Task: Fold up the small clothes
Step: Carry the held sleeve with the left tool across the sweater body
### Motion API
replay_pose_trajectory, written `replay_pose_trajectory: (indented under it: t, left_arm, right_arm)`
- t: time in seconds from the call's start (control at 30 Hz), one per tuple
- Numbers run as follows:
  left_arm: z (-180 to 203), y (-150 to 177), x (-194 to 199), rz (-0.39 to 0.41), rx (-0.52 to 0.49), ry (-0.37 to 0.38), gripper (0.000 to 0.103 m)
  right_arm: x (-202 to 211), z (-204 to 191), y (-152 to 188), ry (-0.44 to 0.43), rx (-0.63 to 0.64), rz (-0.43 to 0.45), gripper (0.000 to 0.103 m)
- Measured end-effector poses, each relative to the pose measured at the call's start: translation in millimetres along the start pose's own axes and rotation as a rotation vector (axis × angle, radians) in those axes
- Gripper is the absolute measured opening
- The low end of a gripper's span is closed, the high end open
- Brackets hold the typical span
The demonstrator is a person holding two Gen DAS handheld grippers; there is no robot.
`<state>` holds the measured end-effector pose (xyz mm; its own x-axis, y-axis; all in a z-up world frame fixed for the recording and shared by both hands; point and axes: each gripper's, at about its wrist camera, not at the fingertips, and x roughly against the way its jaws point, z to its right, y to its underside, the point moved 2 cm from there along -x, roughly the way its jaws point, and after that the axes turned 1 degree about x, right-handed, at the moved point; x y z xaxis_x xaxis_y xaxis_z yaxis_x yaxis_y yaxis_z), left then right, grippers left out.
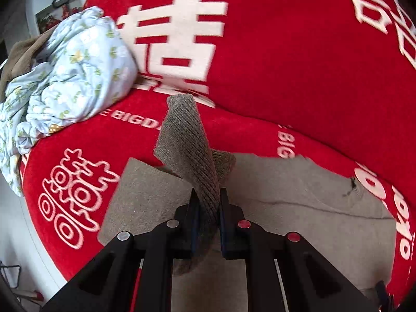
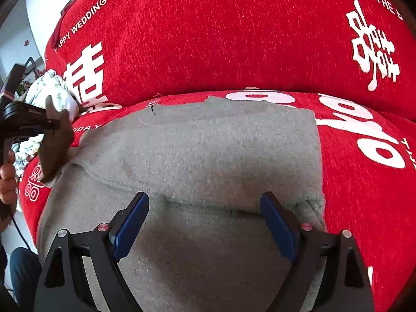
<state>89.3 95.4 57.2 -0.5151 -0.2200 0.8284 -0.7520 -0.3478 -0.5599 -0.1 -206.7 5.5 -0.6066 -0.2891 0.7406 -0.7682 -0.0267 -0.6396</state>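
Grey knit sweater (image 2: 208,156) is spread out flat on a red sofa cover (image 2: 221,39), the one with big white wedding characters and "HAPPY WEDDING" printed on it. In the right wrist view it fills the whole middle and lower part of the frame, lying on the seat cushion right in front of the backrest.

Left tool (image 1: 207,195) is clamped together on a ribbed strip of that sweater, looks like a sleeve cuff (image 1: 187,140). In its own view the strip stands up out of the pinched tips toward the middle of the frame, lifted off the rest of the garment, which lies flat underneath across the lower half. You can catch the same tool at the far left edge of the right wrist view too, with a bit of dark-looking fabric hanging from it and a person's hand (image 2: 6,182) on the handle just below.

Right tool (image 2: 205,208) has its blue-padded tips wide apart, hovering over the sweater body at the lower middle of its frame with nothing pinched. Can't tell if the tips actually touch the fabric.

Upper left of the left wrist view: a crumpled light blue floral cloth (image 1: 65,78) piled on the sofa, well apart from the sweater.
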Motion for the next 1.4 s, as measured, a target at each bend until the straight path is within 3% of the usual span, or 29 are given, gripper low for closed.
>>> replay_pose_trajectory:
  t: [0.43, 0.97, 1.4]
  left_arm:
    - [81.6, 28.2, 0.7, -0.025, -0.112, 0.012, 0.014]
    - [144.1, 45.0, 13.7, -0.019, -0.210, 0.048, 0.013]
    - [194.7, 59.7, 42.6, 0.018, -0.299, 0.122, 0.013]
  right_arm:
    - [2.8, 7.3, 8.9, 0.006, -0.010, -0.038, 0.090]
    - [7.2, 15.3, 12.8, 0.003, -0.025, -0.043, 0.090]
    - [15.7, 32.7, 12.1, 0.024, -0.062, -0.031, 0.090]
